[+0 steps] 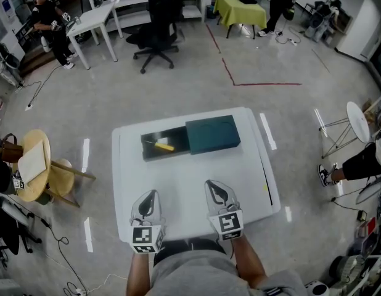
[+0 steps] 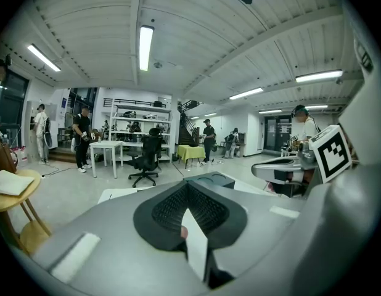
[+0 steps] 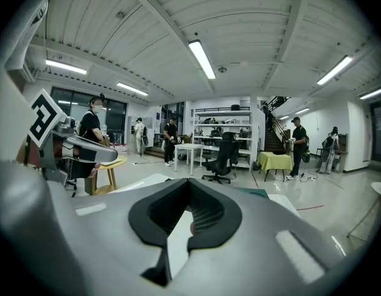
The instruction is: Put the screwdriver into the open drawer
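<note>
A yellow-handled screwdriver (image 1: 163, 145) lies inside the open black drawer (image 1: 147, 155), which is pulled out to the left of a dark teal cabinet (image 1: 213, 134) at the far side of the white table (image 1: 190, 184). My left gripper (image 1: 149, 194) and right gripper (image 1: 214, 184) hover side by side over the table's near edge, well short of the drawer. Both are shut with nothing between the jaws. In the left gripper view the left gripper (image 2: 189, 187) points at the cabinet's top (image 2: 209, 179). In the right gripper view the right gripper (image 3: 190, 197) has its pads together.
A round wooden stool (image 1: 33, 165) stands left of the table. A small white round table (image 1: 358, 121) and a seated person's leg (image 1: 357, 165) are to the right. Further back are a black office chair (image 1: 156, 23), white desks and a yellow-green covered table (image 1: 240, 10).
</note>
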Demonstrator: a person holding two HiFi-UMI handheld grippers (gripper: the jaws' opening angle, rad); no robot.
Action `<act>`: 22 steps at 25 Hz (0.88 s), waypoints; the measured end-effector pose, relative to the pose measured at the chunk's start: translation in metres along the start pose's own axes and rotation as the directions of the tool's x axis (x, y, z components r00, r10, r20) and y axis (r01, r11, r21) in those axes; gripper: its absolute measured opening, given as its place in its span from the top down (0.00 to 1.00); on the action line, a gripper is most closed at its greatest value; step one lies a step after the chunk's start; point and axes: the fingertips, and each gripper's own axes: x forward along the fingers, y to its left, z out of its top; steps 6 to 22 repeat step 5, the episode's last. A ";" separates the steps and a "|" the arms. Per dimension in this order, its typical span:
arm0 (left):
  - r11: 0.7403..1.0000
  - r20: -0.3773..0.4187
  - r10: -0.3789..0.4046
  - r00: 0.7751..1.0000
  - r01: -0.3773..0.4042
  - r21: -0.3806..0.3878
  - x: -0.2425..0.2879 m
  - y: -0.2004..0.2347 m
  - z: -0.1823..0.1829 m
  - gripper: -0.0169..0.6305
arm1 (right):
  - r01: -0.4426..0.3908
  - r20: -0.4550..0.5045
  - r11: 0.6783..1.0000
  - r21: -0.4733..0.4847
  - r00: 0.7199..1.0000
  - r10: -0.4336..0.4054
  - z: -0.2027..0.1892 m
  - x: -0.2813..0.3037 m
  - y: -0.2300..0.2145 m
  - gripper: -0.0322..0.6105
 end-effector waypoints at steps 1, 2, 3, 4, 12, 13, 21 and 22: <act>1.000 0.000 -0.001 1.000 0.001 0.000 0.000 0.000 0.001 0.95 | 0.000 0.000 1.000 0.000 1.000 0.000 0.001 0.000 0.000 0.95; 1.000 0.001 -0.001 1.000 0.001 0.000 0.000 -0.001 0.002 0.95 | -0.001 0.000 1.000 0.000 1.000 0.001 0.002 -0.001 0.000 0.95; 1.000 0.002 -0.001 1.000 0.001 0.000 -0.001 -0.001 0.003 0.95 | -0.002 0.000 1.000 0.001 1.000 0.002 0.003 -0.001 0.000 0.95; 1.000 0.002 -0.001 1.000 0.001 0.001 -0.001 -0.001 0.004 0.95 | -0.003 0.000 1.000 0.002 1.000 0.003 0.003 -0.002 0.000 0.95; 1.000 0.003 -0.002 1.000 0.002 0.002 -0.001 -0.002 0.005 0.95 | -0.003 0.000 1.000 0.003 1.000 0.003 0.004 -0.002 0.000 0.95; 1.000 0.003 -0.002 1.000 0.002 0.002 -0.001 -0.002 0.005 0.95 | -0.003 0.000 1.000 0.003 1.000 0.003 0.004 -0.002 0.000 0.95; 1.000 0.003 -0.002 1.000 0.002 0.002 -0.001 -0.002 0.005 0.95 | -0.003 0.000 1.000 0.003 1.000 0.003 0.004 -0.002 0.000 0.95; 1.000 0.003 -0.002 1.000 0.002 0.002 -0.001 -0.002 0.005 0.95 | -0.003 0.000 1.000 0.003 1.000 0.003 0.004 -0.002 0.000 0.95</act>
